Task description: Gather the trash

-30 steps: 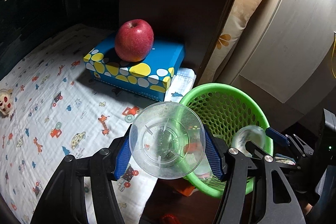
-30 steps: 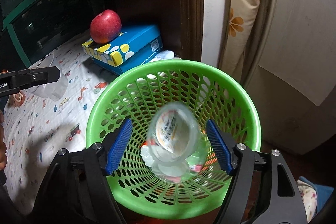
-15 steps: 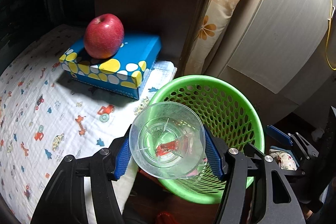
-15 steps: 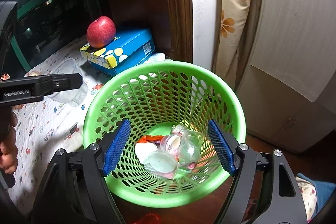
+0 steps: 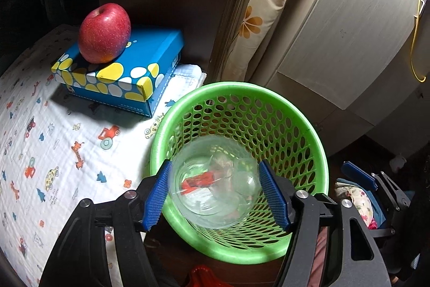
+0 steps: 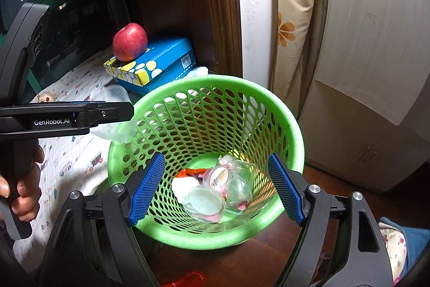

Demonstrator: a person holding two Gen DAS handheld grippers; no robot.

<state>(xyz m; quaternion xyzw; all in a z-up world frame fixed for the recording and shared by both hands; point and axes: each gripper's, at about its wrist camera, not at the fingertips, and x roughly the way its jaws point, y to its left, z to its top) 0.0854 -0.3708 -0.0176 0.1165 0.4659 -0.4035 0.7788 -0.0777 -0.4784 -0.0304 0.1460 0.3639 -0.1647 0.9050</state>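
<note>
A clear plastic cup (image 5: 215, 185) sits between the blue pads of my left gripper (image 5: 215, 164), right above the green mesh basket (image 5: 242, 88). The jaws are opening, and the pads look just off the cup's sides. From the right wrist view, that cup (image 6: 115, 109) hangs blurred under the left gripper's finger (image 6: 102, 113), over the basket's left rim (image 6: 204, 81). My right gripper (image 6: 216, 156) hovers above the basket with its jaws opening and nothing between them. Clear cups and wrappers (image 6: 215, 190) lie at the basket's bottom.
A red apple (image 5: 104, 33) rests on a blue spotted tissue box (image 5: 121, 72) on a printed cloth (image 5: 53, 139) left of the basket. A flowered pillow (image 5: 255, 26) and a pale cabinet (image 5: 349, 31) stand behind. A hand (image 6: 24, 195) grips the left handle.
The left gripper carried the cup from beside the basket to over its opening, and its pads spread. The right gripper's cup dropped into the basket, and its jaws widened.
</note>
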